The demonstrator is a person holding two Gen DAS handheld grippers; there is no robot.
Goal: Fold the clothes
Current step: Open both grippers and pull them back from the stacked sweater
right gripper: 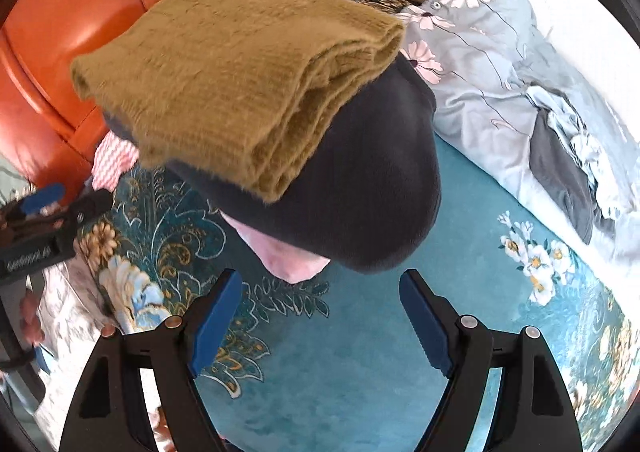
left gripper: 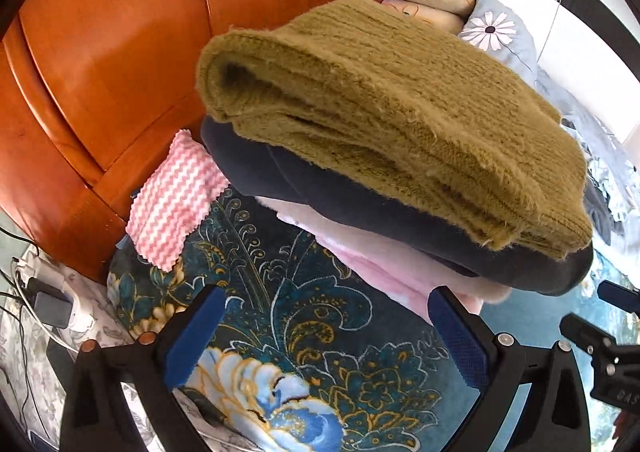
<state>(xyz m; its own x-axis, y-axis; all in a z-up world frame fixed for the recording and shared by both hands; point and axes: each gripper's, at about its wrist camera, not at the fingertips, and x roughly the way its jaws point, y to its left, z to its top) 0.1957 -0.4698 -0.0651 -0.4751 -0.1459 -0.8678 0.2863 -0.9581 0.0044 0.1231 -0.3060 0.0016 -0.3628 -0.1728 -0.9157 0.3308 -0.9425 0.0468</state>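
both grippers (left gripper: 324,328) (right gripper: 320,316) spread, grasping nothing. folded olive sweater (left gripper: 400,124) overhangs navy garment (right gripper: 360,192) on stack; a nudge could slide it off.

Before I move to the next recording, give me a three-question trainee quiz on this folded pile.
1. True or false: the olive knit sweater lies on top of the pile.
2. Which garment lies directly under it? A) pink-and-white zigzag cloth B) dark navy garment C) grey floral quilt
3. Fill in: both sets of jaws stand ____ and hold nothing.

Key: 1 true; 2 B, the dark navy garment, with a pale pink garment beneath; 3 open, left gripper and right gripper.
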